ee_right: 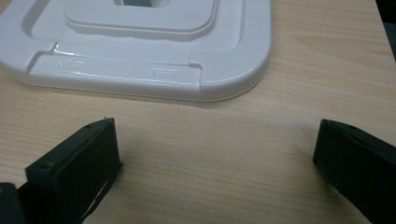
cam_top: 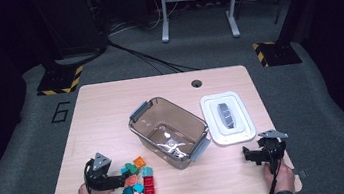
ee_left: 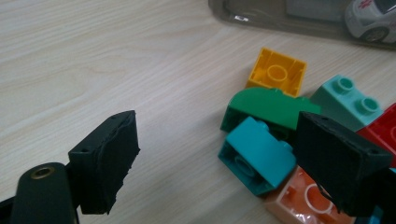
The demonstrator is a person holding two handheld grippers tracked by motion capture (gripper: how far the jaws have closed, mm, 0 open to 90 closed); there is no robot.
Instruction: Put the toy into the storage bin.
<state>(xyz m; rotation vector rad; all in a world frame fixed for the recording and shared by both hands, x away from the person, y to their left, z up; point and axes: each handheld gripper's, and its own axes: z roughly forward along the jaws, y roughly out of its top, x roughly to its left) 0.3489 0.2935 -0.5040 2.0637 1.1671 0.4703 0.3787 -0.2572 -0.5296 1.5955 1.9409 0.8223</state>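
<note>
Teal block (ee_left: 256,161) between open left hand-held gripper (ee_left: 224,163) jaws

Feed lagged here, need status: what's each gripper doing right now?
Left gripper: open, holding nothing, at the teal brick.
Right gripper: open, empty, near the white lid.
</note>
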